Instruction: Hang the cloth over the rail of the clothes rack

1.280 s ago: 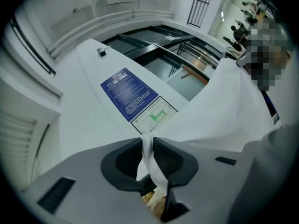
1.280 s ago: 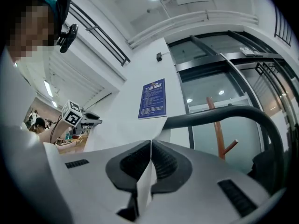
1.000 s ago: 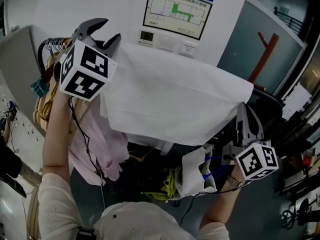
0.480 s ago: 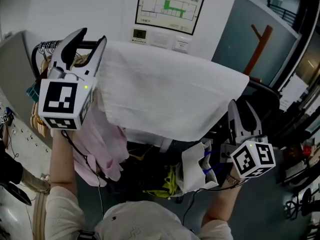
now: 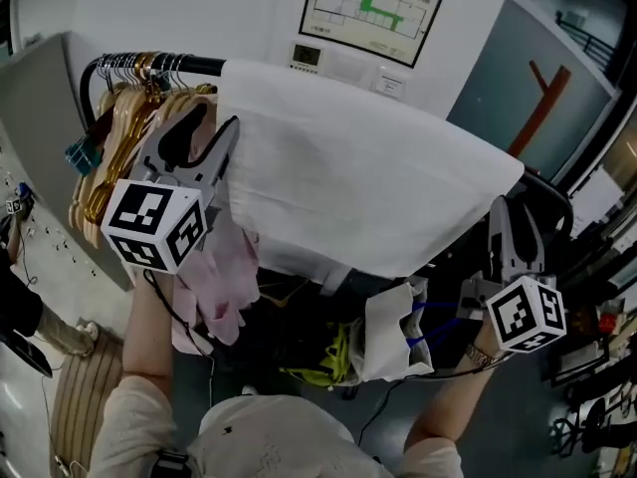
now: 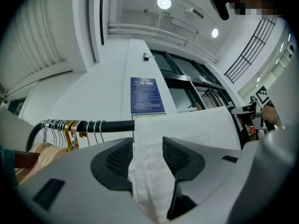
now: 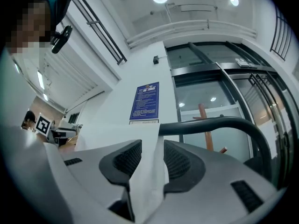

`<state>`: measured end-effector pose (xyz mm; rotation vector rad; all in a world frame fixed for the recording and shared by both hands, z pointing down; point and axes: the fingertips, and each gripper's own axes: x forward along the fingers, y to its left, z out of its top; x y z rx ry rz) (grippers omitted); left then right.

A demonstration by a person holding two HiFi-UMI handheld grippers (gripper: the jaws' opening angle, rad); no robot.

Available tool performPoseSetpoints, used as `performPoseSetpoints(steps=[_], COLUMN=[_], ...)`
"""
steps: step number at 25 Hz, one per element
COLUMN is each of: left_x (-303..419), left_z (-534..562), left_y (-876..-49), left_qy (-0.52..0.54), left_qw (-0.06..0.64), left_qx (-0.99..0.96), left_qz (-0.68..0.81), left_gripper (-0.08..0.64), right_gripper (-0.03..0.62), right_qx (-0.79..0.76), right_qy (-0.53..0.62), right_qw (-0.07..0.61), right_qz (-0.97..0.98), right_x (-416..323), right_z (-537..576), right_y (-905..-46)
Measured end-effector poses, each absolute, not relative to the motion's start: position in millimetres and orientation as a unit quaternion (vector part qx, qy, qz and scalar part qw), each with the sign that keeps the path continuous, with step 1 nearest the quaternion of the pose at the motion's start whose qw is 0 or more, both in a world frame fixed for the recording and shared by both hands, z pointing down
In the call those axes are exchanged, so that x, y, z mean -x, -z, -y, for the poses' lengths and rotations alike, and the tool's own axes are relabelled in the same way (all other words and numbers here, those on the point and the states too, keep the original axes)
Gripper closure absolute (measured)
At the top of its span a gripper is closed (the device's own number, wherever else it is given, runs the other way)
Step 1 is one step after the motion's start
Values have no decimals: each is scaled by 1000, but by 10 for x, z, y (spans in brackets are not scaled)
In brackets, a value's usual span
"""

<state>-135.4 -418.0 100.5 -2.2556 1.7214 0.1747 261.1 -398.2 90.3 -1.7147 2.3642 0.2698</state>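
A white cloth (image 5: 358,187) hangs draped over the black rail (image 5: 149,65) of the clothes rack. My left gripper (image 5: 219,116) sits at the cloth's left edge, below the rail, jaws apart. In the left gripper view the cloth's edge (image 6: 149,171) runs loosely between the open pads of the left gripper (image 6: 147,148), with the rail (image 6: 107,125) beyond. My right gripper (image 5: 511,212) is at the cloth's lower right corner. Its jaws have just been opening. The cloth (image 7: 147,181) still lies between them in the right gripper (image 7: 152,155), unpressed, near the rail's bend (image 7: 210,122).
Wooden hangers (image 5: 114,137) crowd the rail's left end, and a pink garment (image 5: 224,277) hangs beneath them. A white bag (image 5: 388,332) and dark clutter sit under the cloth. A framed chart (image 5: 373,8) is on the wall behind. A red-brown stand (image 5: 542,93) rises at the right.
My left gripper has dropped from rail height to beside the cloth's left edge and rolled. The right gripper's jaws have spread apart at the cloth's corner.
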Motion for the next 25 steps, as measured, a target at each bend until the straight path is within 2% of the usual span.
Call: performPoseSetpoints(steps=[5,8,9,10,11,14,19,23,25], left_x=[1366,1403,1415,1427,1432,1415,1418,1450,1492], left_z=[4328,4446,4469,4481,4487,4496,4544,4448,4374], left_y=[-950,-954,-964,-972,-975,-958,-957,-966,-950], left_qy=[-74,-89,-93,-92,-86,-61,-75,-77,-80], left_qw=[129,93,82,77,81,108,99,137,157], left_qx=[800,804,804,801,796,782,779,749,727], left_qz=[-581,-580,-582,-587,-593,-611,-615,-643,-664], left_gripper=[374,376,401,514,537,541,543,538,494], right_gripper=[456,457,489,557,571,572,572,569,530], right_qx=[571,572,571,570,569,571,564,575,583], right_qy=[-101,-104,-105,-105,-103,-98,-92,-127,-143], right_qw=[86,74,73,77,82,88,102,101,98], right_qz=[-811,-811,-811,-811,-812,-810,-814,-802,-794], right_x=[-2542,-2515,-2503,-2497,-2495,-2506,-2508,-2507,-2497], right_z=[4061,4115,4122,4123,4122,4110,4112,4055,4023], right_y=[-841,-841,-840,-835,-828,-819,-817,-868,-915])
